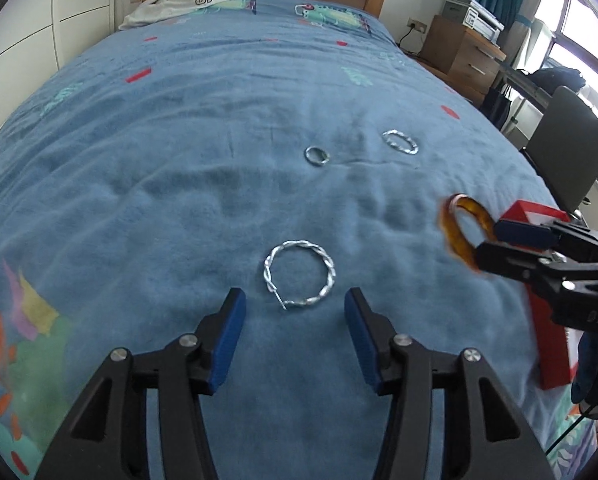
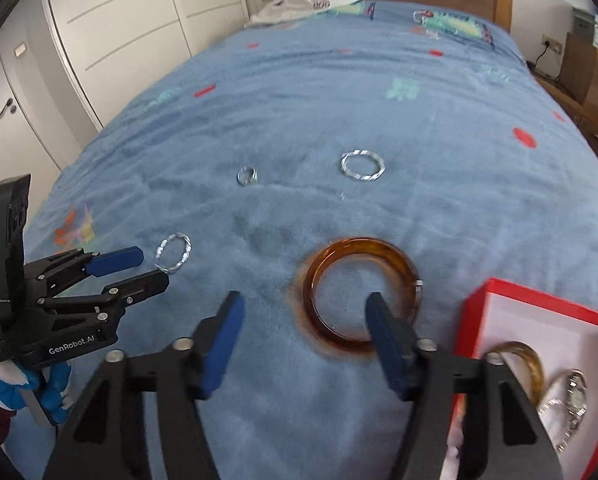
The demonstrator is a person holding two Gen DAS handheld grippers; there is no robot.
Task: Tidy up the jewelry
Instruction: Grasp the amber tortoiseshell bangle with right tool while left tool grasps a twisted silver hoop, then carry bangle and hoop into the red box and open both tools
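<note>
While both grippers hang over the blue blanket (image 1: 171,168), neither one presses on anything. In the left wrist view, the left gripper (image 1: 295,294) sits at bottom centre with its fingers about half apart. A twisted silver hoop (image 1: 330,276) lies flat on the blanket just ahead of the tips, in line with the gap and untouched.

In the right wrist view, the right gripper (image 2: 305,300) is at bottom centre, its fingers also about half apart. An amber bangle (image 2: 363,244) lies on the blanket at centre. The right-hand fingertip is inside the ring and the left-hand one outside it, so the bangle's near-left arc is between them. The gap is much wider than the band. The bangle is blurred, and I cannot tell whether a finger touches it.

A red box (image 2: 539,292) with a white lining sits at lower right, just beside the bangle. A second amber bangle (image 2: 535,362) and a silver watch (image 2: 575,394) lie in it.

Farther up the blanket, a small ring (image 2: 247,176) lies left of centre and a wavy silver ring (image 2: 345,168) to its right, well apart.

At lower left of the same view, a blue-gloved hand (image 2: 55,390) holds the left gripper (image 2: 153,267).
</note>
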